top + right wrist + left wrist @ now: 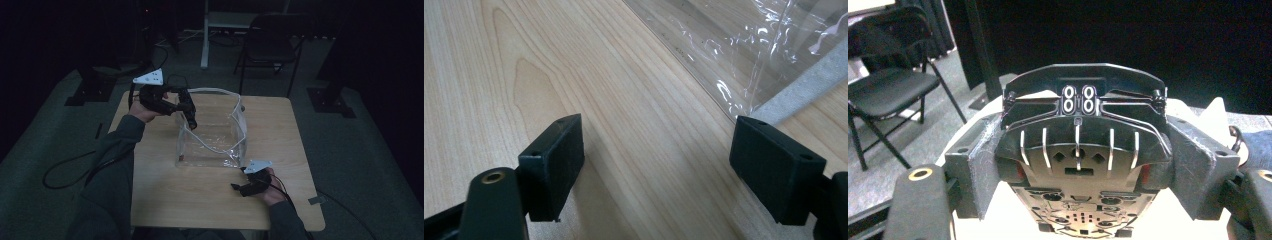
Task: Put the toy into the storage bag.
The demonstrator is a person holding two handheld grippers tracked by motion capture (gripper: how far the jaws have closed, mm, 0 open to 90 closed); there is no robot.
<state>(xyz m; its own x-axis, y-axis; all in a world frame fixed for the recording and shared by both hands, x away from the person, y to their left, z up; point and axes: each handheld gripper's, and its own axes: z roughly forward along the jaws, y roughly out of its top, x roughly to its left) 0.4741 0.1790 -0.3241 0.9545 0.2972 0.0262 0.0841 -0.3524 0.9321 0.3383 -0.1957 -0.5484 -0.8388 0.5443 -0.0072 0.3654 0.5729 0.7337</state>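
My left hand-held gripper (190, 120) pinching a black plastic part (1083, 160) over the clear bag (212, 131), my right hand-held gripper (656, 167) resting spread on the worktop (165, 185).

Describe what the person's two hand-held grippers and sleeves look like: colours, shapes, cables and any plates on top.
Both the left gripper and the right gripper are black, each topped by a pale grey three-cornered plate. The jaws end in blocky black pads with small screw holes, on arms with a brass-coloured eyelet. A thin black cable trails from each. The sleeves are dark grey-green.
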